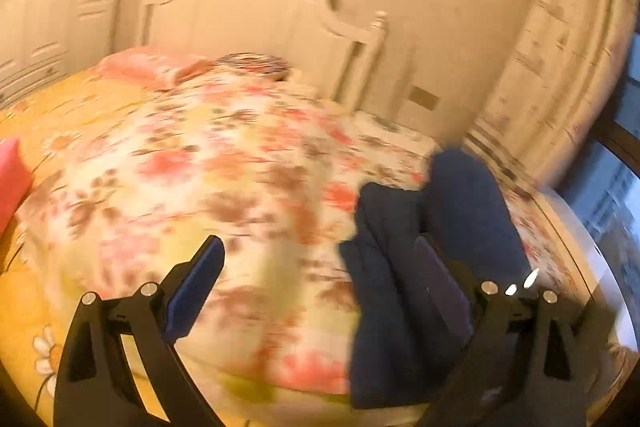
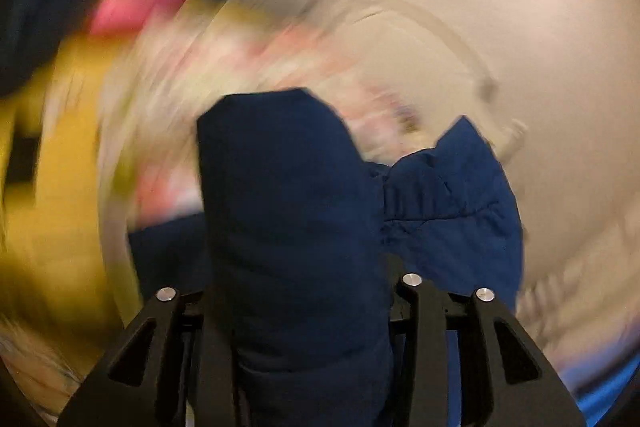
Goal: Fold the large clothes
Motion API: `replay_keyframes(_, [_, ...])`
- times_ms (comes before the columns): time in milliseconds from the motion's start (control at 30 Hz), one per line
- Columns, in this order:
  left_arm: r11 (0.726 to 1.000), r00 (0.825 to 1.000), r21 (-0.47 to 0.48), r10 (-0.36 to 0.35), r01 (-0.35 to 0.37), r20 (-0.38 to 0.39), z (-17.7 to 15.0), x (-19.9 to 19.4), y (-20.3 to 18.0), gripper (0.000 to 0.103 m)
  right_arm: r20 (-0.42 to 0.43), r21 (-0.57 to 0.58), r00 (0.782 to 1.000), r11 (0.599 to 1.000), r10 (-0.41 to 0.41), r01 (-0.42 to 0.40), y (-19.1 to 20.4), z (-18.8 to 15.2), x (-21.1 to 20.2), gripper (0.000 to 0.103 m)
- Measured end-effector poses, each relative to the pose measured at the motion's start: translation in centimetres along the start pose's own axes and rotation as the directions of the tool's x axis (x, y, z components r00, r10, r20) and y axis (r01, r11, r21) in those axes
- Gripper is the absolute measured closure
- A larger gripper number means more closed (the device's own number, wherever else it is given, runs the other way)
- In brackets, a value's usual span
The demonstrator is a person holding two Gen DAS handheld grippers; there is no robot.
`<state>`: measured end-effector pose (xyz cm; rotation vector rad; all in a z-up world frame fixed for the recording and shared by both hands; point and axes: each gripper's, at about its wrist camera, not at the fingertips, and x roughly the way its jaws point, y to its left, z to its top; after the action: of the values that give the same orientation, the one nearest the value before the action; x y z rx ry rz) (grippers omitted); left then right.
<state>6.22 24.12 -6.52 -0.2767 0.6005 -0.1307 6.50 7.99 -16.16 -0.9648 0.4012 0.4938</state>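
Note:
A dark navy padded garment [image 1: 424, 267] hangs bunched at the right of the left wrist view, above the floral quilt [image 1: 224, 167] on the bed. My left gripper [image 1: 320, 259] is open and empty, its right finger close beside the garment. In the right wrist view my right gripper [image 2: 296, 307] is shut on the navy garment [image 2: 288, 219], a thick fold of which stands up between the fingers and hides the tips. That view is heavily blurred.
A white headboard [image 1: 256, 11] and a pink pillow [image 1: 148, 65] are at the bed's far end. A yellow sheet [image 1: 24, 307] lies at the left, with a pink object [image 1: 10, 175] at the left edge. A window [image 1: 616, 195] is at the right.

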Motion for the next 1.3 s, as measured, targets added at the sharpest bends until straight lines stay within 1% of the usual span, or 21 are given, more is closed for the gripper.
replay_keyframes(67, [1.000,1.000,0.014,0.007,-0.007,-0.024,0.2,0.6,0.1,0.008,-0.004,-0.186,0.994,0.976,-0.112,0.110,4.0,-0.2,1.1,0.049])
replay_keyframes(100, [0.999,0.999,0.040,-0.003,0.004,-0.033,0.4,0.9,-0.4,0.008,-0.009,-0.202,0.993,0.973,-0.114,0.109,4.3,-0.3,1.2,0.049])
replay_keyframes(200, [0.986,0.998,0.156,-0.048,0.054,-0.042,1.6,1.9,-3.5,0.008,-0.036,-0.121,0.997,0.991,-0.062,0.057,2.5,-0.7,1.5,0.044])
replay_keyframes(300, [0.944,0.985,0.284,-0.149,0.167,-0.085,4.1,4.8,-8.9,0.004,-0.043,-0.112,0.997,0.992,-0.062,0.057,2.5,-0.2,1.2,0.041])
replay_keyframes(367, [0.901,0.968,0.360,-0.200,0.242,-0.150,5.9,8.2,-12.7,0.003,-0.041,-0.125,0.996,0.990,-0.076,0.070,2.7,-0.3,1.3,0.040])
replay_keyframes(433, [0.877,0.966,0.421,-0.153,0.230,-0.208,6.3,11.9,-15.5,0.003,-0.036,-0.118,0.997,0.991,-0.070,0.065,2.8,-0.2,0.9,0.039])
replay_keyframes(500, [0.872,0.949,0.442,-0.074,0.210,-0.306,6.2,17.2,-16.9,0.003,-0.028,-0.108,0.998,0.992,-0.063,0.060,2.9,0.1,0.8,0.038])
replay_keyframes(567, [0.834,0.948,0.532,0.032,0.149,-0.315,4.4,22.1,-17.4,0.002,-0.017,-0.097,0.998,0.993,-0.063,0.061,2.7,0.0,0.7,0.033])
replay_keyframes(600, [0.826,0.944,0.536,0.012,0.176,-0.329,3.7,23.3,-17.1,0.002,-0.012,-0.098,0.997,0.993,-0.074,0.072,2.6,-0.1,0.6,0.031])
replay_keyframes(633, [0.850,0.929,0.475,-0.044,0.228,-0.367,3.4,24.4,-16.1,0.002,-0.014,-0.101,0.997,0.992,-0.076,0.074,2.5,-0.2,0.5,0.030])
replay_keyframes(667, [0.871,0.920,0.427,-0.066,0.242,-0.386,3.3,24.8,-15.3,0.002,-0.022,-0.106,0.998,0.993,-0.056,0.053,2.3,-0.2,0.1,0.027])
replay_keyframes(733, [0.885,0.928,0.410,-0.063,0.222,-0.367,3.2,24.8,-14.2,0.002,-0.004,-0.058,0.996,0.995,0.084,-0.084,0.9,-0.6,-1.9,0.019])
replay_keyframes(800, [0.883,0.937,0.426,-0.042,0.197,-0.346,2.7,24.5,-14.0,0.002,0.065,0.025,0.970,0.972,0.233,-0.235,-1.2,-1.4,-4.3,0.019])
replay_keyframes(833, [0.883,0.939,0.429,-0.037,0.192,-0.342,2.5,24.5,-13.9,0.002,0.122,0.082,0.943,0.944,0.309,-0.320,-3.1,-2.1,-5.8,0.019])
replay_keyframes(867, [0.882,0.939,0.430,-0.036,0.191,-0.343,2.4,24.6,-14.0,0.002,0.170,0.139,0.926,0.922,0.338,-0.362,-5.3,-3.0,-6.8,0.019])
replay_keyframes(967, [0.880,0.937,0.433,-0.034,0.193,-0.347,2.6,25.1,-13.9,0.002,0.226,0.335,0.942,0.888,0.249,-0.315,-12.1,-5.4,-7.4,0.019])
replay_keyframes(1033, [0.881,0.936,0.430,-0.037,0.195,-0.349,3.1,24.9,-14.1,0.002,0.241,0.509,0.949,0.806,0.202,-0.301,-18.0,-7.9,-5.9,0.023])
replay_keyframes(1100, [0.885,0.938,0.424,-0.039,0.193,-0.345,3.2,24.6,-13.8,0.002,0.213,0.618,0.961,0.737,0.177,-0.273,-22.2,-9.5,-3.3,0.031])
replay_keyframes(1167, [0.890,0.942,0.418,-0.036,0.183,-0.335,3.3,24.5,-13.6,0.002,0.125,0.697,0.979,0.688,0.161,-0.202,-26.1,-10.7,1.2,0.037])
replay_keyframes(1233, [0.899,0.946,0.403,-0.037,0.173,-0.323,3.4,24.2,-13.1,0.002,0.074,0.730,0.981,0.660,0.182,-0.178,-28.1,-11.1,5.2,0.040])
replay_keyframes(1300, [0.909,0.949,0.385,-0.036,0.161,-0.312,3.4,23.8,-12.5,0.002,-0.049,0.703,0.975,0.701,0.215,-0.120,-27.9,-11.0,10.5,0.040])
